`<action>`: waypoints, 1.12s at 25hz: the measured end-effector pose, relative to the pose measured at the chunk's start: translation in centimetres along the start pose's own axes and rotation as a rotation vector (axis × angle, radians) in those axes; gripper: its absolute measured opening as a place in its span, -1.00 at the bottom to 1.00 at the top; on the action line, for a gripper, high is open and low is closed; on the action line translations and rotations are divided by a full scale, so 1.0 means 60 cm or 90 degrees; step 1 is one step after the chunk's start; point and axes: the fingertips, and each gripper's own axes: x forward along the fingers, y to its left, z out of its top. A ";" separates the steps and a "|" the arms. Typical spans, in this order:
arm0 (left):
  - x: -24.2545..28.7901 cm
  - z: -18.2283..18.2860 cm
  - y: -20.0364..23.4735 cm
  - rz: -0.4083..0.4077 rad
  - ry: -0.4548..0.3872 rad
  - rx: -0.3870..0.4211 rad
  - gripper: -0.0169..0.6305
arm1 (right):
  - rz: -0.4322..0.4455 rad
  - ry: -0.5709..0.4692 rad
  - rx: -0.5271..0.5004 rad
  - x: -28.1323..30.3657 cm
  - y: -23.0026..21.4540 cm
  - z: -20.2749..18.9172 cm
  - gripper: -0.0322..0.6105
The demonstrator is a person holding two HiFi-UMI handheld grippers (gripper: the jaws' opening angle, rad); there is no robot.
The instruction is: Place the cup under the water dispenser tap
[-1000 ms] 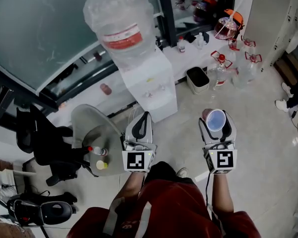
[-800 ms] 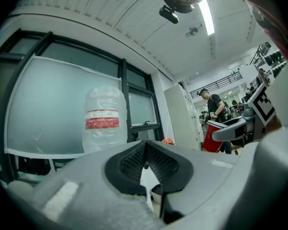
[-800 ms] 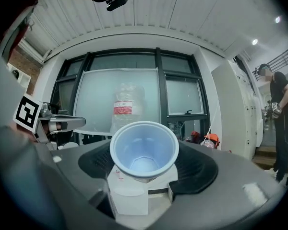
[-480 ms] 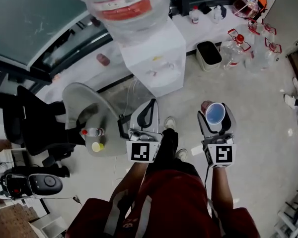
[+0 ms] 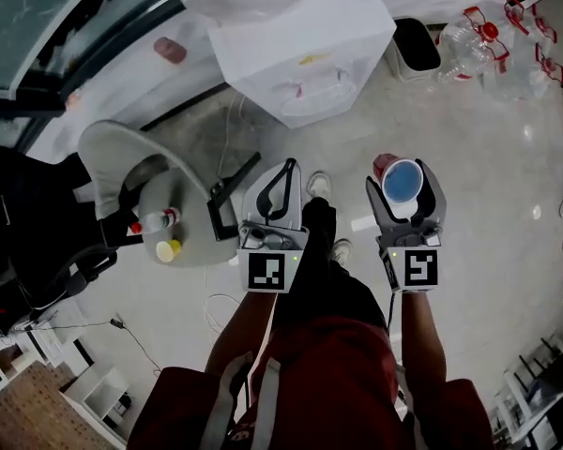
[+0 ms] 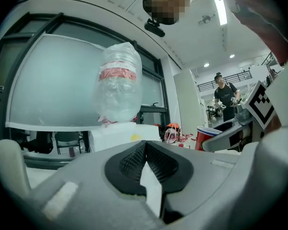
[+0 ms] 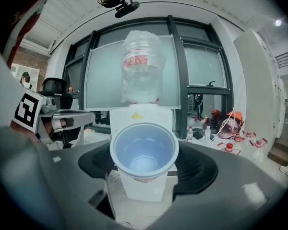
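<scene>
Water dispenser (image 5: 305, 59) ahead: right tool (image 5: 404, 181) clamps the cup (image 7: 144, 152), left tool (image 5: 284, 169) closed empty.

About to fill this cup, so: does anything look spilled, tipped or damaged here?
Nothing stands out. The cup sits upright and empty in the right gripper; the dispenser ahead stands straight.

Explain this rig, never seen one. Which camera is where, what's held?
No robot: a person holds a two-jaw gripper in each hand. The top-down picture comes from a camera on their head; the other two ride on the grippers, looking along the jaws. The right gripper is clamped on a red cup. The left gripper is shut and empty. Ahead stands a white water dispenser with a bottle on top; the cup is not under its tap yet.
</scene>
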 end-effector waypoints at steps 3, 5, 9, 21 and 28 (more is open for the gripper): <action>0.011 -0.056 0.008 -0.010 0.015 0.014 -0.96 | 0.013 0.021 0.003 0.039 0.013 -0.055 0.22; 0.021 -0.095 0.013 -0.017 0.024 0.023 -0.96 | 0.022 0.040 0.001 0.067 0.020 -0.096 0.22; 0.035 -0.207 0.020 -0.019 0.054 0.003 -0.96 | 0.035 0.070 0.002 0.121 0.031 -0.201 0.22; 0.055 -0.461 0.026 -0.018 0.156 -0.037 -0.96 | 0.033 0.149 0.023 0.186 0.051 -0.457 0.22; 0.073 -0.517 0.010 -0.027 0.185 -0.058 -0.96 | 0.032 0.181 0.048 0.205 0.040 -0.525 0.22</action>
